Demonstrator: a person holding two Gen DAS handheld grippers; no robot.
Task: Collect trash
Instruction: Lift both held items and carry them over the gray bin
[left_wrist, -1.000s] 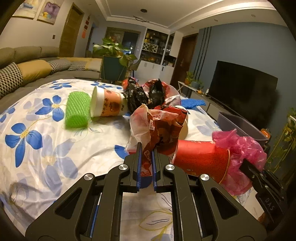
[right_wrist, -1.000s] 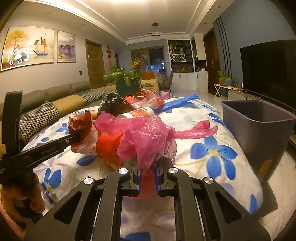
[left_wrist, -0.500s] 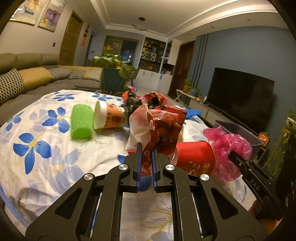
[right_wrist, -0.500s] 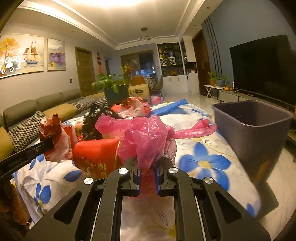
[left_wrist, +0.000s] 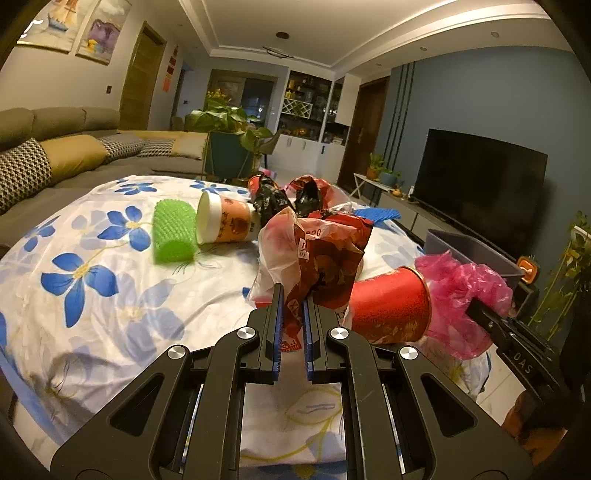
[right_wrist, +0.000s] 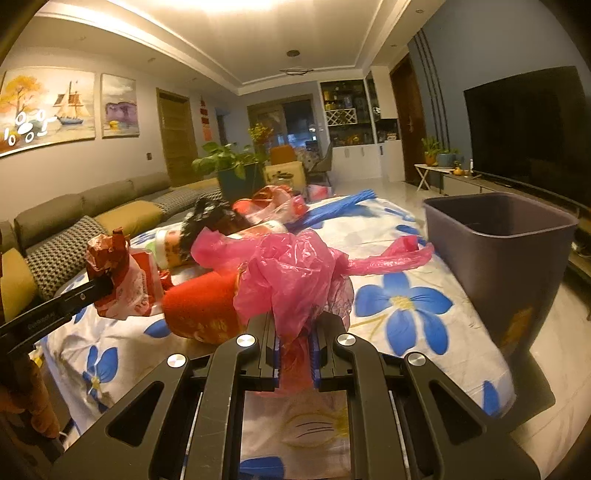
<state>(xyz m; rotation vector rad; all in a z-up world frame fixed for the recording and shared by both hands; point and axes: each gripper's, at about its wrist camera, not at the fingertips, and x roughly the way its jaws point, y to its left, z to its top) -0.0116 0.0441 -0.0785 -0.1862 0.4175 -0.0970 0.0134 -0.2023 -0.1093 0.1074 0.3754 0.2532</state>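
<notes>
- Left gripper (left_wrist: 292, 310): jaws clenched on a crumpled red-and-white snack wrapper (left_wrist: 321, 254).
- Right gripper (right_wrist: 294, 339): jaws grasping a crinkled pink plastic bag (right_wrist: 291, 273), left of the dark grey plastic bin (right_wrist: 506, 254).

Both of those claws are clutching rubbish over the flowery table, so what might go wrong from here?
The right gripper pinches only a bunched bit of the pink plastic bag; thin film might slip or tear before reaching the dark bin.

The bag's loose tail trails over the tablecloth, and could catch on the bin's rim.

The left gripper grips the crumpled red wrapper right beside the red paper cup; swinging it away may knock the cup rolling.
</notes>
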